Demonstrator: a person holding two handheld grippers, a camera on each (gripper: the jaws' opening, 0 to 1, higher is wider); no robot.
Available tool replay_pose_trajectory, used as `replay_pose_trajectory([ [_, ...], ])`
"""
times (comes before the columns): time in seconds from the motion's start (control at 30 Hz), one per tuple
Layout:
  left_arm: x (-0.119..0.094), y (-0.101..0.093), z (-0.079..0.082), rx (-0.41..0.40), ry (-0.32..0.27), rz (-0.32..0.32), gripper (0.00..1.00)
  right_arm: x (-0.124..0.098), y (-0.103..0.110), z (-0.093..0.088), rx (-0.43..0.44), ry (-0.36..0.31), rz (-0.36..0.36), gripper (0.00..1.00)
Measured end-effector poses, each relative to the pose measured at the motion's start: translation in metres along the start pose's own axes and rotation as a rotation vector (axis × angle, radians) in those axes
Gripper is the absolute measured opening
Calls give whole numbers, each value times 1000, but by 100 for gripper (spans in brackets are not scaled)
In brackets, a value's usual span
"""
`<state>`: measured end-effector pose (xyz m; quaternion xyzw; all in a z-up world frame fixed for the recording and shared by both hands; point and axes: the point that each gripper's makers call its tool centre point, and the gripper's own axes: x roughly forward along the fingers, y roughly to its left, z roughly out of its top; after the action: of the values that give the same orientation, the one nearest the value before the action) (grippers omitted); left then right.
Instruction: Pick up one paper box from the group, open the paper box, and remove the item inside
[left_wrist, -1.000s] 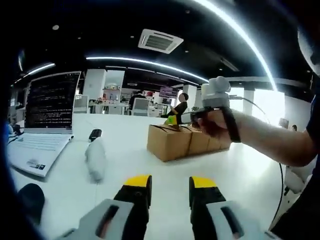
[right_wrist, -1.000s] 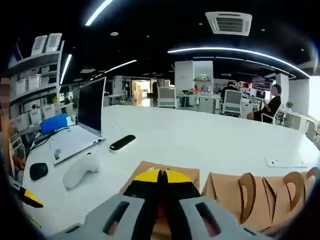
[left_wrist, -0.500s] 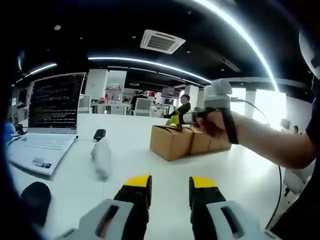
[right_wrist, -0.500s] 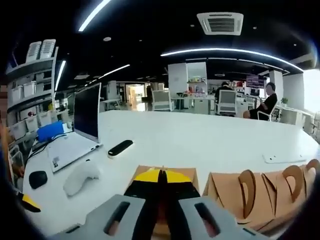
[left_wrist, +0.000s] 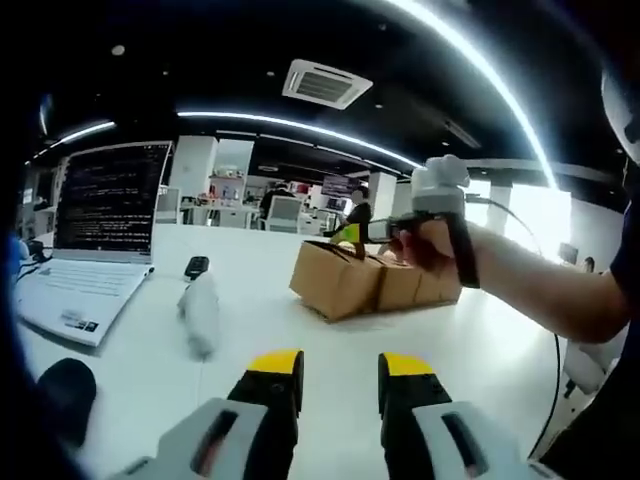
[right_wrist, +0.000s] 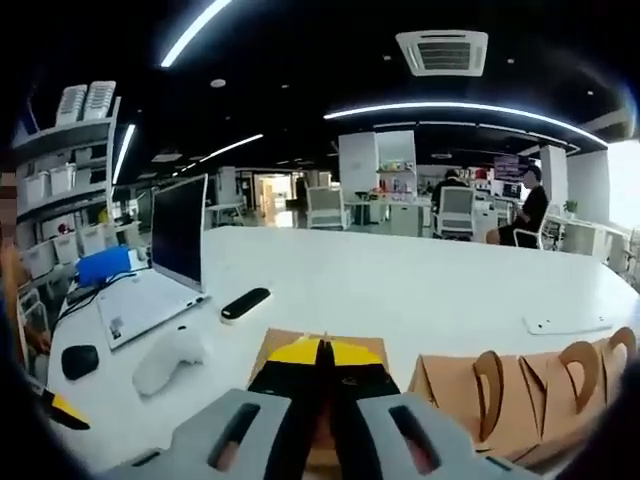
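Note:
A row of brown paper boxes (left_wrist: 400, 282) with cut-out handles stands on the white table (left_wrist: 480, 350). My right gripper (left_wrist: 350, 235), held in a hand (left_wrist: 425, 245), is shut on the top handle of the nearest paper box (left_wrist: 335, 282). In the right gripper view the shut jaws (right_wrist: 323, 355) cover that box's top (right_wrist: 272, 345), and the other boxes (right_wrist: 520, 400) line up to the right. My left gripper (left_wrist: 340, 365) hovers open over the table, well short of the boxes, with nothing between its jaws.
An open laptop (left_wrist: 95, 230) sits at the table's left. Near it lie a white controller (left_wrist: 200, 312), a black remote (left_wrist: 195, 266) and a black mouse (left_wrist: 62, 388). A flat white card (right_wrist: 570, 324) lies beyond the boxes. Office desks and seated people are far behind.
The right gripper stays shut on the nearest box, which has edged slightly left and tipped a little from the row. Both views have shifted slightly. The left gripper stays open.

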<state>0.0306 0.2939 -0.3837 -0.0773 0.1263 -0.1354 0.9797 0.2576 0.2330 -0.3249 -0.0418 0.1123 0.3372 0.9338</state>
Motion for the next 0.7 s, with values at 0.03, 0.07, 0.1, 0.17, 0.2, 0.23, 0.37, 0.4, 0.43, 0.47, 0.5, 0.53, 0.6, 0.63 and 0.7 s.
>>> replay_pose_trajectory([
  [0.03,0,0,0,-2,0,0,32,-1,1,1,2,-3,5,3],
  [0.07,0,0,0,-1,1,2,32,-1,1,2,12,-4,11,3],
  [0.1,0,0,-1,1,1,3,32,-1,1,2,12,-4,11,3],
  [0.17,0,-2,-1,-1,2,2,32,-2,-1,7,-40,-21,-1,3],
  [0.2,0,-2,-1,-2,2,2,32,-4,1,7,-35,-24,4,3],
  [0.23,0,-3,-1,-1,3,1,32,-5,1,7,-24,-25,10,3],
  [0.37,0,-6,-1,1,2,-4,32,-7,4,7,37,-21,41,3],
  [0.4,0,-7,-1,2,1,-5,32,-8,2,7,23,-24,34,3],
  [0.43,0,-7,-1,1,0,-5,32,-10,3,8,11,-34,32,3],
  [0.47,0,-7,0,1,-1,-5,32,-11,2,9,13,-36,33,3],
  [0.5,0,-7,-1,0,-1,-3,32,-11,3,9,14,-36,33,3],
  [0.53,-1,-7,-1,-1,0,0,32,-12,4,10,8,-37,33,3],
  [0.6,-1,-7,-1,-4,0,1,32,-13,5,12,21,-41,41,3],
  [0.63,-1,-8,-1,-4,0,1,32,-14,5,13,17,-44,40,3],
  [0.7,-2,-9,-1,-4,-1,0,32,-17,6,16,-4,-52,38,3],
])
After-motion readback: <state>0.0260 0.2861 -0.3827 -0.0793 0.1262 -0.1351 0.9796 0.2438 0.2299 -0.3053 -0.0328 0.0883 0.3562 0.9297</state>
